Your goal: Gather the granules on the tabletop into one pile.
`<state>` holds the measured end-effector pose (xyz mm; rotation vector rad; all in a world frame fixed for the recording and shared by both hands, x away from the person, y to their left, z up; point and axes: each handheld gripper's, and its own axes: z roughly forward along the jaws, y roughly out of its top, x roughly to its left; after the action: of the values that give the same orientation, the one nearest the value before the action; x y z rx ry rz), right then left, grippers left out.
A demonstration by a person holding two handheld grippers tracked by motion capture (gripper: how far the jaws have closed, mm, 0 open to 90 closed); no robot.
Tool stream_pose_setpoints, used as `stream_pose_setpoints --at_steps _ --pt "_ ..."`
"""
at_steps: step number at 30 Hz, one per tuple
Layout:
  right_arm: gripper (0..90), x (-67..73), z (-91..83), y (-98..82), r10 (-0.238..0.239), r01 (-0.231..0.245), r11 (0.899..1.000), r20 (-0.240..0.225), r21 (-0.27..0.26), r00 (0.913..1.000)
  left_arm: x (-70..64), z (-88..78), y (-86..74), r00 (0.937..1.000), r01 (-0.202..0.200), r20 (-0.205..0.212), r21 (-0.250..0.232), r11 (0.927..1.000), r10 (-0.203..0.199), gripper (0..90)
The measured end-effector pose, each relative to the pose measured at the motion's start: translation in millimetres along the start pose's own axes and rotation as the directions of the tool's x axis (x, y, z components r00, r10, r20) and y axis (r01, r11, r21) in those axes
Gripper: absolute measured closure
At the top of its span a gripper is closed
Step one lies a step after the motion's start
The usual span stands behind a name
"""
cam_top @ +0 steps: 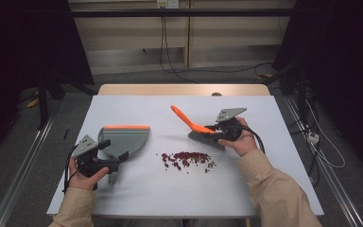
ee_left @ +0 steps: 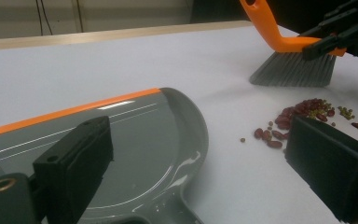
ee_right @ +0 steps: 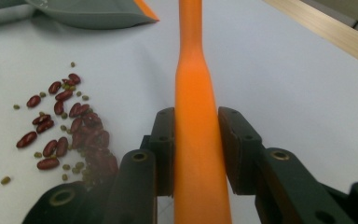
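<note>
Between the jaws of the right gripper sits the orange handle of the little brush, and the pads press on it from both sides, so the brush is held tight. Just in front of this gripper, a bit toward the person, lies the pile of red beans with some small green ones mixed in. The grey dustpan lies flat on the white table, on the far side of the beans from the brush. The left gripper has its jaws wide apart with nothing between them; the pan sits just under and in front of it.

To do this step well, I think the brush should come down behind the beans and push them slowly toward the pan, so none jump away. The pan wants holding still first.

The right gripper view shows the grip on the handle up close. The left gripper view shows the grey bristles lifted off the table. The high view shows how brush, beans and pan line up.
</note>
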<state>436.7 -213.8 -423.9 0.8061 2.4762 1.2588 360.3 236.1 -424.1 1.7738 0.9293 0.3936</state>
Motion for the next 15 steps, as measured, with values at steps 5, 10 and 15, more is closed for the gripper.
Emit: stream_pose_setpoints --at_steps 5,10,15 --pt "70.1 9.2 -0.4 17.2 -0.023 0.015 0.993 0.063 0.115 0.9977 -1.3 -0.3 0.8 0.9999 -0.011 0.003 0.002 0.9999 0.011 7.5" --pt "71.6 14.2 1.0 22.0 0.042 -0.059 0.986 0.109 0.157 0.9932 -1.0 -1.3 0.8 0.9999 -0.011 0.001 0.002 0.9999 0.011 7.5" --pt "71.8 16.1 -1.9 22.4 0.115 -0.137 0.980 0.155 0.143 0.9813 -1.4 -1.7 1.0 1.0000 -0.010 0.002 -0.001 1.0000 0.010 7.5"
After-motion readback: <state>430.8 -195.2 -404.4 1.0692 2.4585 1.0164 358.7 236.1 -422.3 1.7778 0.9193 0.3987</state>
